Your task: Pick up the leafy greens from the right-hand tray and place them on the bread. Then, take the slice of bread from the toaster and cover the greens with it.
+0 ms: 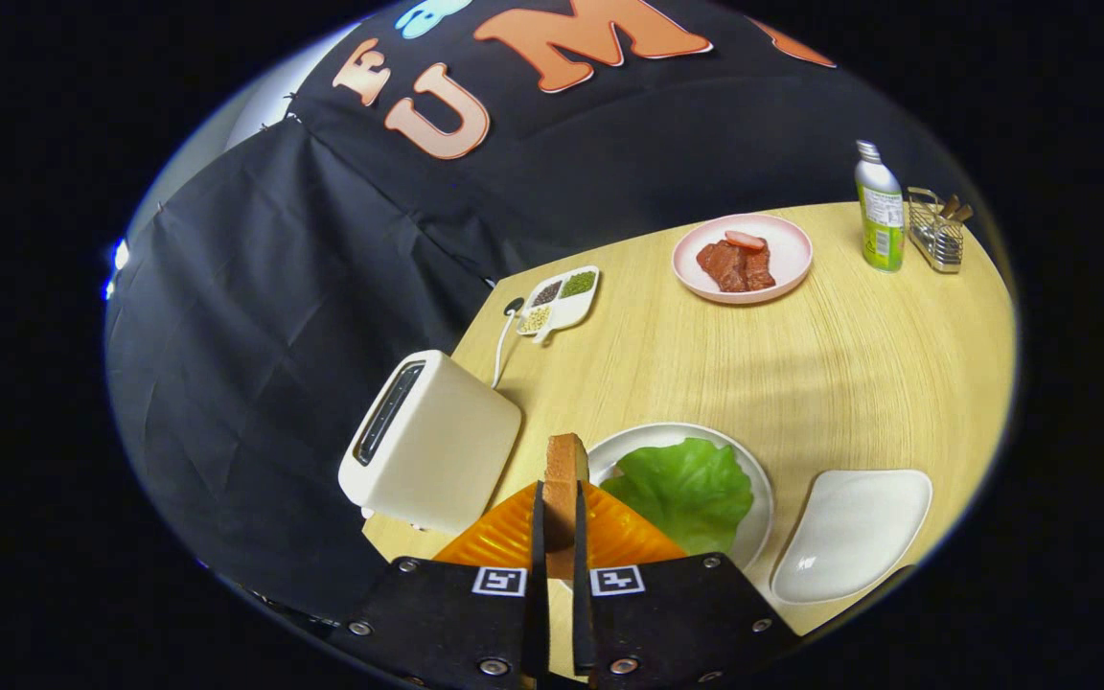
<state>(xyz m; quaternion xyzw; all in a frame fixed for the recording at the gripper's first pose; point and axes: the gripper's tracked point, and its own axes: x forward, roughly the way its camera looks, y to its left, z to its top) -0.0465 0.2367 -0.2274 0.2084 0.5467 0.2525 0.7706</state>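
Pale wood bench point(849, 364) against black cloth. Fingers point(560, 517) clenched on the slice of bread point(566, 479), held edge-up, long axis pointing away. Leafy greens point(691, 489) already on the white plate point(753, 479), just ahead and right. Toaster point(427, 446) left, tray point(849, 537) farther right. Judged: carry right, lay flat.
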